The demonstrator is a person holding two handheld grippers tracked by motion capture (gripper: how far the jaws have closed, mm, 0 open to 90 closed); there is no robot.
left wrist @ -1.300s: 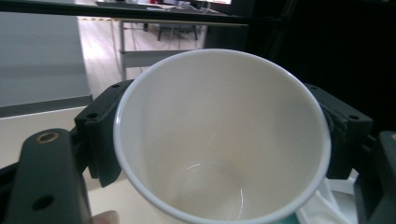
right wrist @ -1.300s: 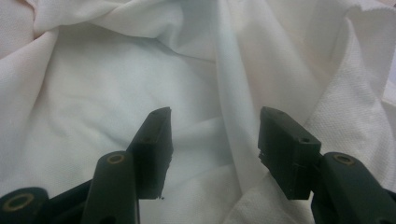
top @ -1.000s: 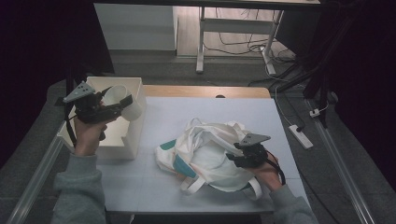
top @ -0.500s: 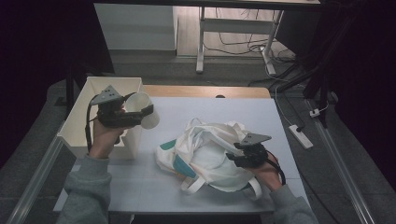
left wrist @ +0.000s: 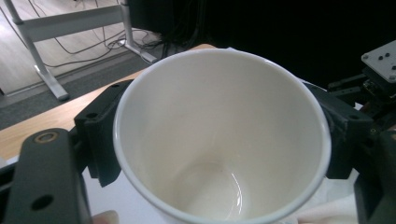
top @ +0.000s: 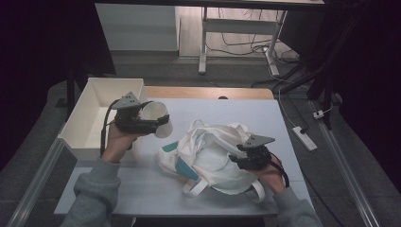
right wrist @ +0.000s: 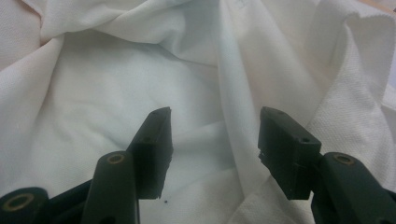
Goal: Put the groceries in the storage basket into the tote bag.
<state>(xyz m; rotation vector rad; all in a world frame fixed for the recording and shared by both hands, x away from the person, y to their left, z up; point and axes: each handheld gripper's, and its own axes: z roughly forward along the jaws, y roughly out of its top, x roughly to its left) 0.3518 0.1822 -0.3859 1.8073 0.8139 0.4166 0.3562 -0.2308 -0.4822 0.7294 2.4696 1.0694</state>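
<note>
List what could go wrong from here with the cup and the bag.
1. The white cup is pinched only at its rim sides by the left gripper and held tilted above the table; it might slip and drop.
2. The right gripper stands open over loose folds of the white bag, so the mouth may sag shut before the cup arrives.

Glossy white ceramic cup [left wrist: 219, 140], plain; crumpled white cloth bag [top: 215, 153], teal panel; cream rectangular box [top: 82, 127]; pale grey-blue tabletop [top: 265, 116]; black grippers.
</note>
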